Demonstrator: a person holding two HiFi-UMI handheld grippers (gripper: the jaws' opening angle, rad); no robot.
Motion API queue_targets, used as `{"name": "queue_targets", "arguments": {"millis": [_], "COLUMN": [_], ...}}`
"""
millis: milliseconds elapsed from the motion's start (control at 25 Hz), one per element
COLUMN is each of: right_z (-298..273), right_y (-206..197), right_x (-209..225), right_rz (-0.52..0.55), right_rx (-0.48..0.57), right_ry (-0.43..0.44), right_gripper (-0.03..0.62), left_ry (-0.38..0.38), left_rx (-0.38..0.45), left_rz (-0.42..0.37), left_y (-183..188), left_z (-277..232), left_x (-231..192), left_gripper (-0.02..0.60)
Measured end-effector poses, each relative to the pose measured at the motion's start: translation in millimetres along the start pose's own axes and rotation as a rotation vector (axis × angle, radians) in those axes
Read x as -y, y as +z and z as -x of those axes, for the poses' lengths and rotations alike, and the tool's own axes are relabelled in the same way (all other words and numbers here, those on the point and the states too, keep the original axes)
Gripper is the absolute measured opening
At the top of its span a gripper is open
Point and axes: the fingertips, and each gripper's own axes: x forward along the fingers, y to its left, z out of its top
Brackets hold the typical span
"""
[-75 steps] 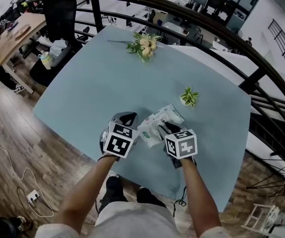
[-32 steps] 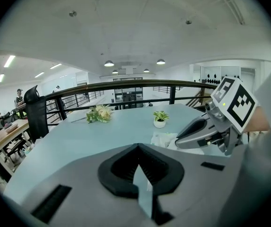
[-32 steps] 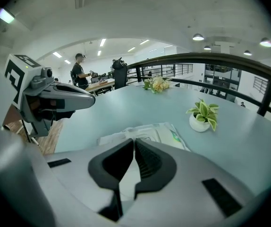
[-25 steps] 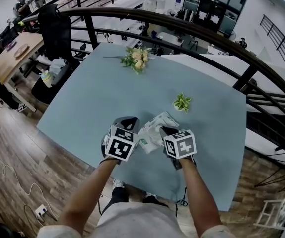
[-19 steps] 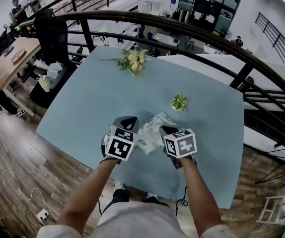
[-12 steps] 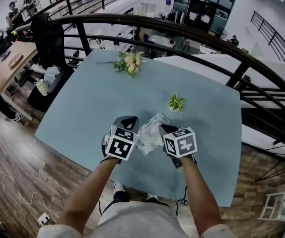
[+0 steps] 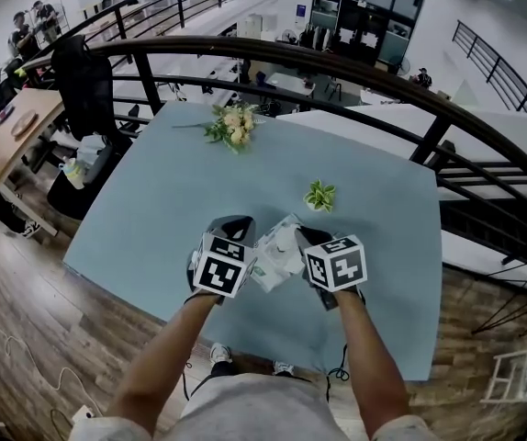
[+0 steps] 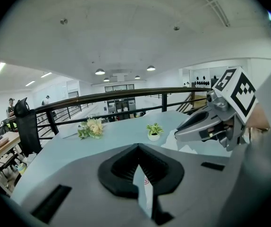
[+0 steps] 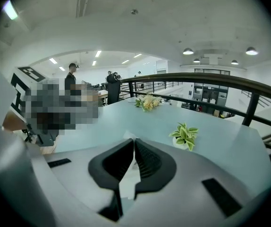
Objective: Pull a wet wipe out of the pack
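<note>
The wet wipe pack (image 7: 277,246), white crinkled film with green and red print, hangs above the blue table (image 7: 172,182) between both grippers. My left gripper (image 7: 238,231) is shut on the pack's left end. In the left gripper view its jaws (image 8: 138,167) pinch a thin white edge of film (image 8: 144,190) with red print. My right gripper (image 7: 306,240) is shut on the pack's right end. In the right gripper view a white sheet (image 9: 127,174) is clamped between the jaws (image 9: 133,148); pack film or wipe, I cannot tell.
A small potted plant (image 7: 317,194) stands just beyond the pack. A bunch of pale flowers (image 7: 229,125) lies at the table's far side. A dark railing (image 7: 337,62) curves behind the table. The table's near edge runs under my forearms.
Both grippers have risen a little with the pack between them, the right slightly more. Both grips look the same as before.
</note>
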Motion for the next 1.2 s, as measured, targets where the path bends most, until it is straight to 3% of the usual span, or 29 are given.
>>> {"name": "queue_targets", "arguments": {"millis": [1200], "right_z": [59.2], "right_y": [80.2], "right_x": [17.8], "right_rz": [-0.013], "right_rx": [0.251], "right_ry": [-0.123], "right_gripper": [0.015], "left_ry": [0.053], "left_rx": [0.117], "left_rz": [0.027], "left_y": [35.0], "left_z": [23.1], "left_x": [-31.6], "left_gripper": [-0.005]}}
